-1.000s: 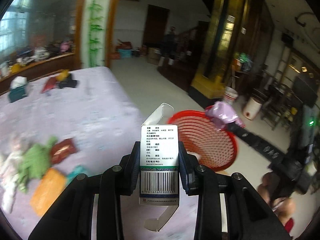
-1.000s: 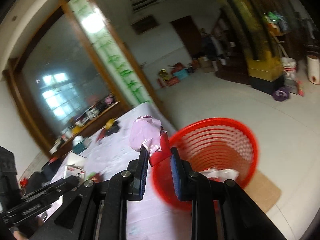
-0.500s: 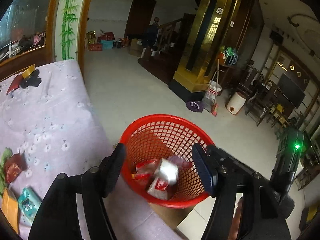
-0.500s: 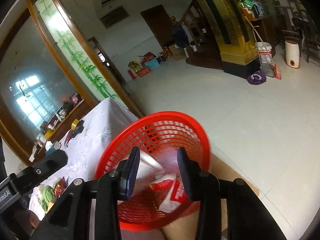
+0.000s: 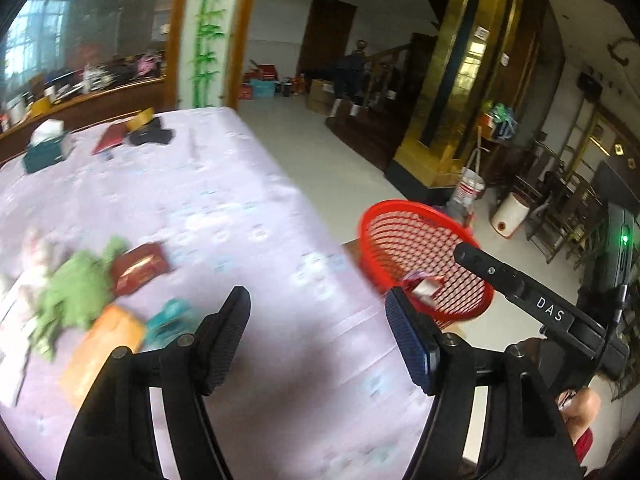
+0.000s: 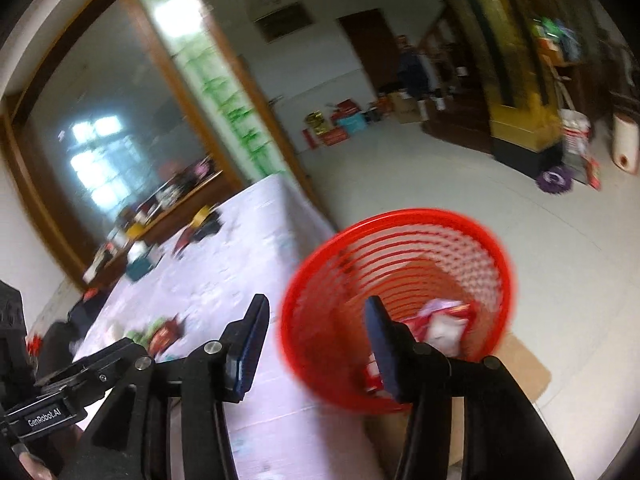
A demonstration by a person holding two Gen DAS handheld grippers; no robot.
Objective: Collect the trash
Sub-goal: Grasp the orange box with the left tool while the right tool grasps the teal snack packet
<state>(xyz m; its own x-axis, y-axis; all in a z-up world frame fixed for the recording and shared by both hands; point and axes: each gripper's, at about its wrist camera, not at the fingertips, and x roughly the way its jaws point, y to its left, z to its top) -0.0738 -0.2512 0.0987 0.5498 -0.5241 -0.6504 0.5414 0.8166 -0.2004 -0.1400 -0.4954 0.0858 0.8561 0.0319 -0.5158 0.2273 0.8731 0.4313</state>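
Trash (image 6: 436, 322), apparently wrappers, is seen inside basket (image 6: 480, 236); left gripper (image 5: 318, 320) beside it empty, jaws apart; right gripper (image 6: 316, 336) over it empty, jaws opening.

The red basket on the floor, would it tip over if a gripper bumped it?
Probably easily. The red basket is thin open mesh holding only a few wrappers, so it looks light. It seems narrower at the bottom than the rim, so a knock up high might tip it.
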